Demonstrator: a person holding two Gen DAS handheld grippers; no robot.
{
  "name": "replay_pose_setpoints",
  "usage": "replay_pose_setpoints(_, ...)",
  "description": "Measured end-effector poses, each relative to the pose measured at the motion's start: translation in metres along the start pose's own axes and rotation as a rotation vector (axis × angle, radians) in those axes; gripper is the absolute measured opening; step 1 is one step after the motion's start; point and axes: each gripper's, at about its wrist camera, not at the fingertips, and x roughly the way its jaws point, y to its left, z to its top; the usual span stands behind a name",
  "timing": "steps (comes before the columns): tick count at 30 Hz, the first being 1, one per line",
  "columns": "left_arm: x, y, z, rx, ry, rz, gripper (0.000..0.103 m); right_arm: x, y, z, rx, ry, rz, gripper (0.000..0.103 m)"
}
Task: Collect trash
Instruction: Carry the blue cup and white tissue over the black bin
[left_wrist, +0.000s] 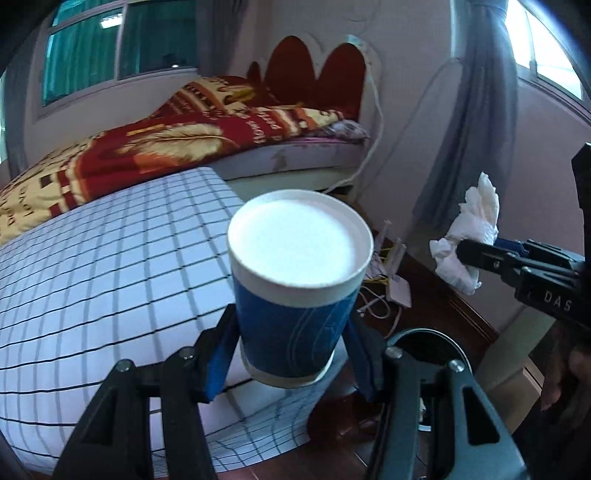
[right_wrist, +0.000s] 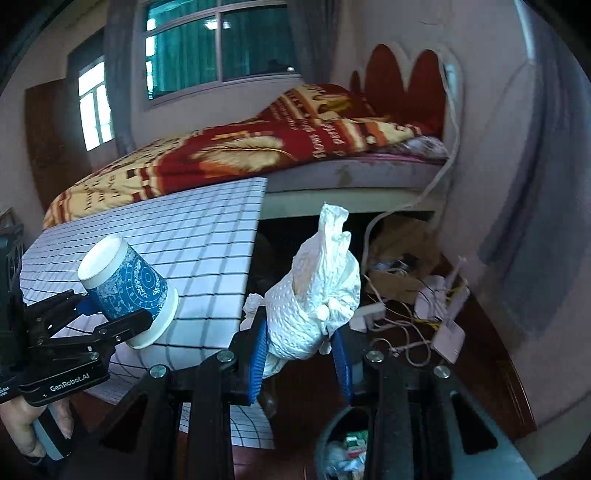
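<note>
- Bin (right_wrist: 341, 448) sits straight below your right fingers (right_wrist: 301, 354), which pinch the crumpled tissue (right_wrist: 314, 310).
- Left fingers (left_wrist: 291, 363), clamping the paper cup (left_wrist: 295, 291), hang just beside it.

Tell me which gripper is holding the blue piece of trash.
The left gripper: it clamps the blue paper cup, while the right gripper holds only a crumpled white tissue.
</note>
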Motion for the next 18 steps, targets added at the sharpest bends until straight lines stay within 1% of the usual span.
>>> replay_pose_setpoints(12,0.023,-0.054,-0.012,0.075,0.055,-0.119,0.056,-0.006,-0.049,-0.035,0.069,0.062,-0.104,0.034)
replay_pose_setpoints(18,0.039,-0.085,-0.02,0.111,0.093,-0.176,0.056,-0.009,-0.077,-0.06,0.109,0.097,-0.147,0.034)
